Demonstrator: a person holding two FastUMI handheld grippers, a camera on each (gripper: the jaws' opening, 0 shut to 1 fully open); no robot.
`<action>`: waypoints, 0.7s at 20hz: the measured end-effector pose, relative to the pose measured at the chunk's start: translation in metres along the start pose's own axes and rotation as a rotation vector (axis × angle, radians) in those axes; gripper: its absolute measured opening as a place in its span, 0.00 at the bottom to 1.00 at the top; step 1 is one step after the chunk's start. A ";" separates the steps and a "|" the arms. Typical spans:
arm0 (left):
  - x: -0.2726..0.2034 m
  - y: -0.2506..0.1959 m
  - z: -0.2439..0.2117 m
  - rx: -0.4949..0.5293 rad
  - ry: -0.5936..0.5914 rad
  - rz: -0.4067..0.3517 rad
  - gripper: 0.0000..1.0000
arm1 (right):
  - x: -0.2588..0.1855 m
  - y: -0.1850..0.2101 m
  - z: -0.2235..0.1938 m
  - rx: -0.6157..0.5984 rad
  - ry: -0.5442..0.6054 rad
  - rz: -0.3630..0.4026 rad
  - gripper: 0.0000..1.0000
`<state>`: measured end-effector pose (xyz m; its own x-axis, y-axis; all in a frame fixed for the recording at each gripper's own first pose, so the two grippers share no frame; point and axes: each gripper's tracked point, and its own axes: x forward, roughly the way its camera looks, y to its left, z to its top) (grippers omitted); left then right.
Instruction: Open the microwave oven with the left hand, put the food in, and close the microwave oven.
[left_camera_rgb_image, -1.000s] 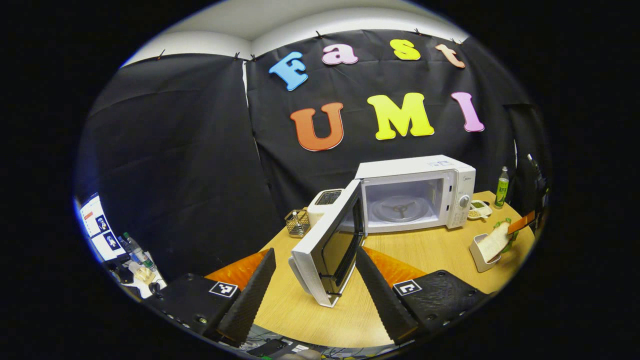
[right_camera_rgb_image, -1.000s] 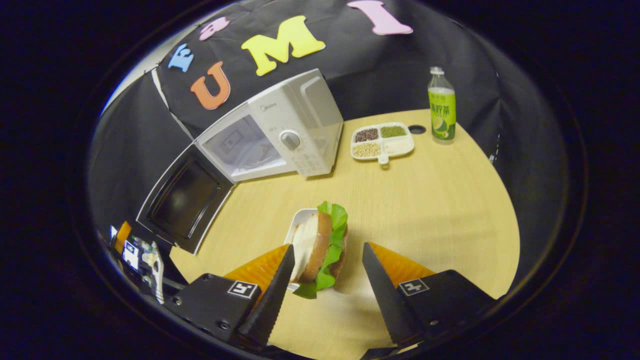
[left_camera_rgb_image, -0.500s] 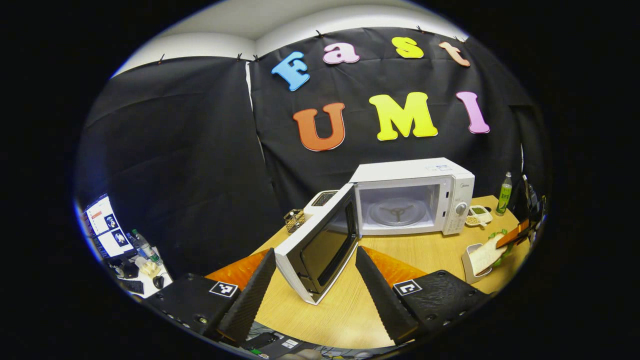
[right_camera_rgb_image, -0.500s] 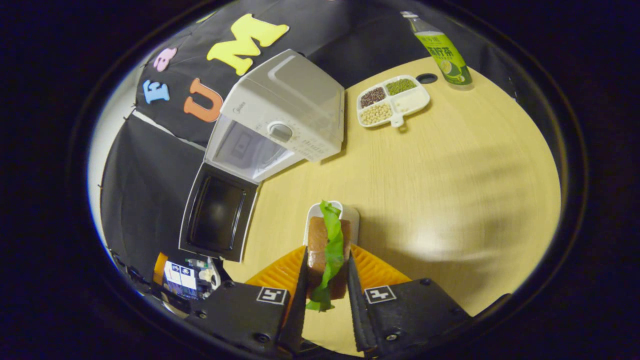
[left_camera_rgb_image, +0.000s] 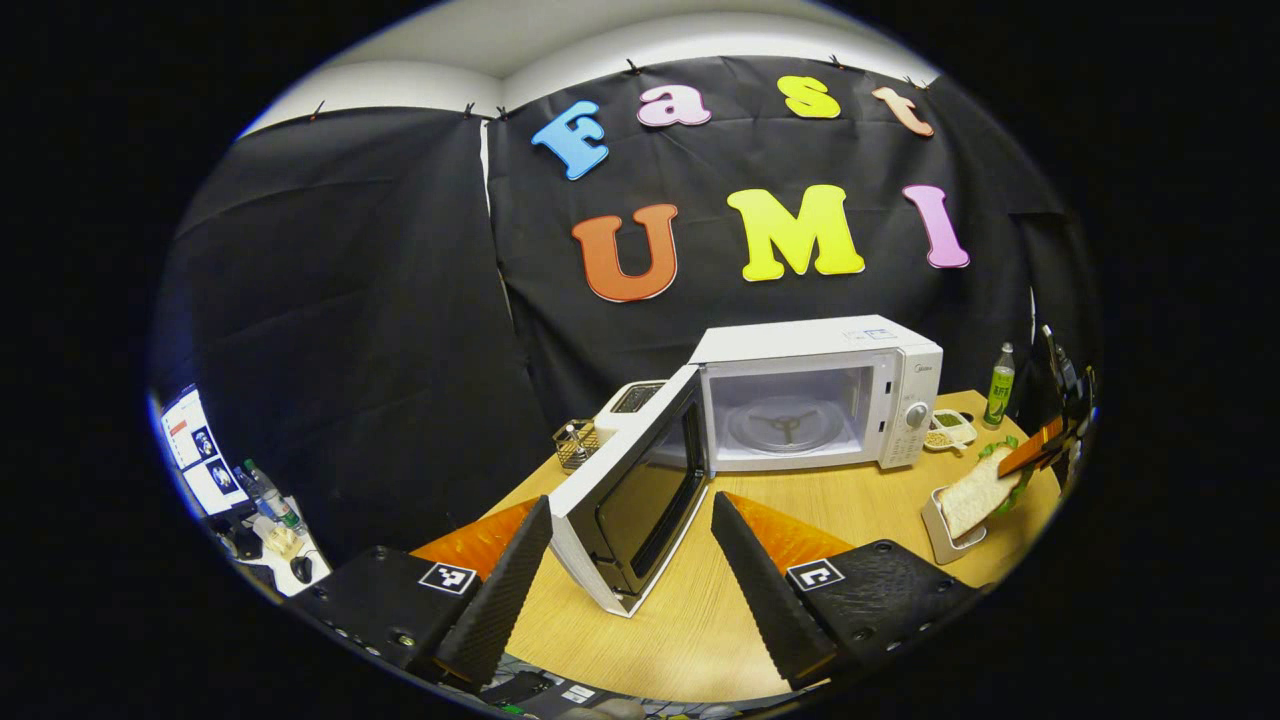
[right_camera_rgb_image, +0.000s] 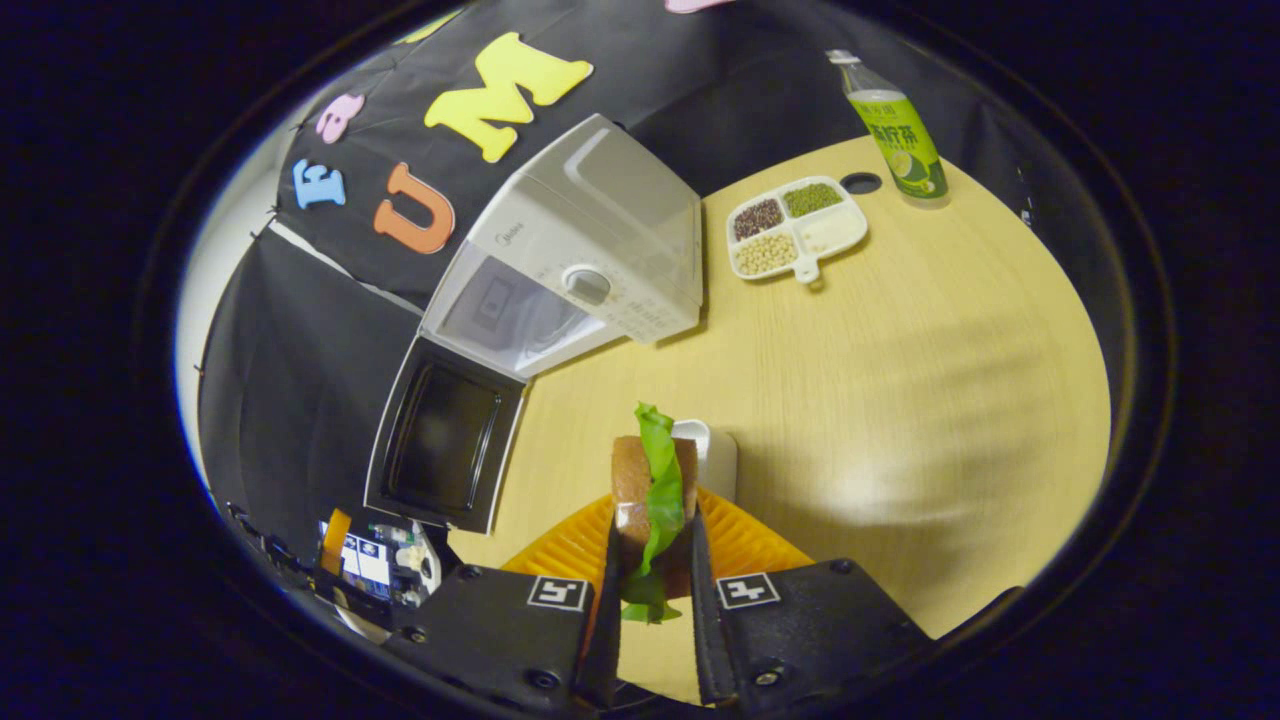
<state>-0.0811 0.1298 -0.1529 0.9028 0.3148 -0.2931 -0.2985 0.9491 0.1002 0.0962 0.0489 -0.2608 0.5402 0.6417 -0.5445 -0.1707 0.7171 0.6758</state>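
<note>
- Brown bread and green lettuce: the sandwich (right_camera_rgb_image: 650, 490) stands on its edge between the two fingers of my right tool (right_camera_rgb_image: 653, 600), and both fingers press on its flat sides, so the tool is clamped on it.
- Its long axis points forward, away from the tool, along the line of the fingers.
- I see it just over the small white dish (right_camera_rgb_image: 708, 455) on the wooden worktop (right_camera_rgb_image: 900, 350); whether the bread touches the dish I cannot tell.
- From my right tool, the microwave oven (right_camera_rgb_image: 590, 270) lies ahead and to the left, well apart from the sandwich.
- Its door (right_camera_rgb_image: 442, 437) is swung wide open and stands nearer to me than the cavity.
- My left tool (left_camera_rgb_image: 630, 575) has its fingers apart and holds nothing; the edge of the open door lies between and just beyond them.
- In the left gripper view the cavity with the glass turntable (left_camera_rgb_image: 783, 425) is open and bare, and the sandwich (left_camera_rgb_image: 975, 495) is far to the right of it, near the edge of the worktop.
- I judge the door step as done; the food is gripped but not yet inside.
- For the next move I think the right tool must carry the sandwich left and forward, passing the free edge of the door, so that the narrow end enters the opening first.
- The right hand is the one with the food; the left is the nearer one to the door for closing later.
</note>
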 end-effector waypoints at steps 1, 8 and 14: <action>0.001 0.002 -0.002 -0.006 0.006 -0.015 1.00 | -0.003 0.011 0.005 0.009 -0.026 0.002 0.25; 0.008 0.017 0.001 -0.025 -0.019 -0.118 0.96 | 0.002 0.117 0.032 0.020 -0.199 0.050 0.34; 0.015 0.027 0.003 0.039 -0.017 -0.186 0.97 | 0.056 0.177 0.061 0.077 -0.365 0.024 0.34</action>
<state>-0.0744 0.1602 -0.1516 0.9466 0.1334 -0.2936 -0.1139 0.9900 0.0826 0.1469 0.1951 -0.1417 0.7973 0.5088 -0.3246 -0.1316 0.6715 0.7292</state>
